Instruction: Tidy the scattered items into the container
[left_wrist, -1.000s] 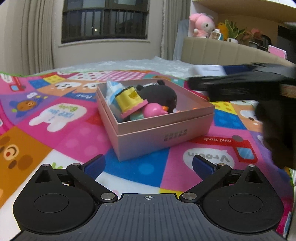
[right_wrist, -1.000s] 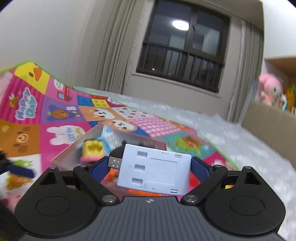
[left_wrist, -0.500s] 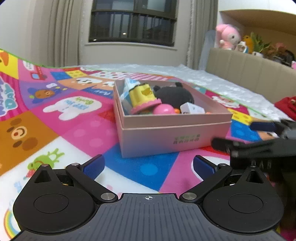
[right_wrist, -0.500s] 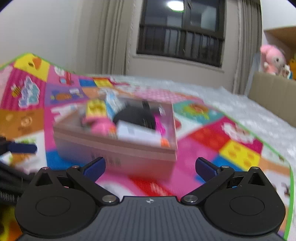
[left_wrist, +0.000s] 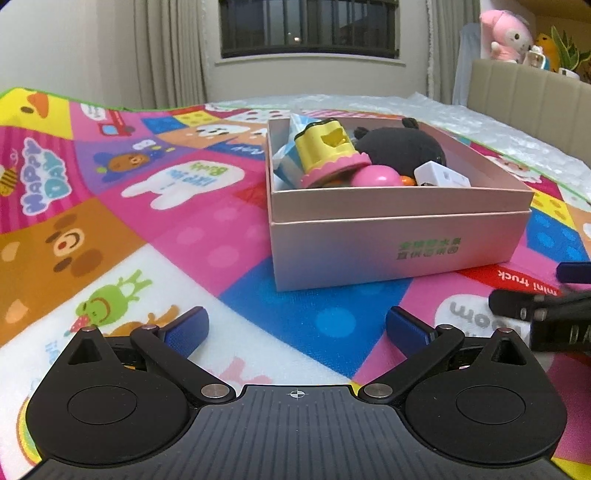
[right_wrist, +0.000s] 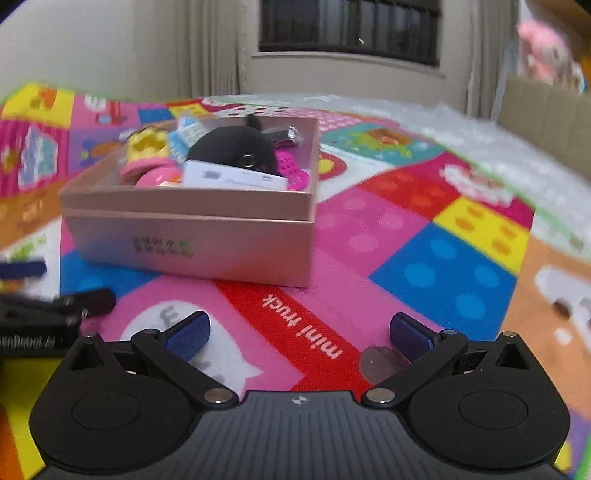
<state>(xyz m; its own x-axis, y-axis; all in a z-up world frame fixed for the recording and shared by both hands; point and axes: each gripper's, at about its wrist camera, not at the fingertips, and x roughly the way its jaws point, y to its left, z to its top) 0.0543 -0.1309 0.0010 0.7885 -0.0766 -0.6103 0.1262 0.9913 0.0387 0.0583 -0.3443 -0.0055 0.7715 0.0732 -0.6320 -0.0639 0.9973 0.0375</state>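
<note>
A pink cardboard box (left_wrist: 399, 243) (right_wrist: 192, 240) sits on the colourful play mat. Inside lie a yellow and pink toy (left_wrist: 328, 151) (right_wrist: 146, 151), a black plush (left_wrist: 402, 147) (right_wrist: 232, 147), a pink ball (left_wrist: 375, 177), a pale blue packet (left_wrist: 291, 162) and a white flat adapter (left_wrist: 441, 177) (right_wrist: 232, 177). My left gripper (left_wrist: 297, 328) hangs open and empty, low over the mat in front of the box. My right gripper (right_wrist: 299, 334) is wide open and empty, near the box's right corner. Each gripper's dark arm shows at the edge of the other's view.
The play mat (left_wrist: 110, 206) (right_wrist: 424, 236) covers the floor around the box. A white fluffy rug (left_wrist: 480, 122) lies beyond it. A beige bench with a pink plush (left_wrist: 506, 35) stands at the far right. Window and curtains behind.
The white adapter that my right gripper held now lies in the box. Both grippers have dropped lower toward the mat and tilted down; the right one has backed off from above the box.
</note>
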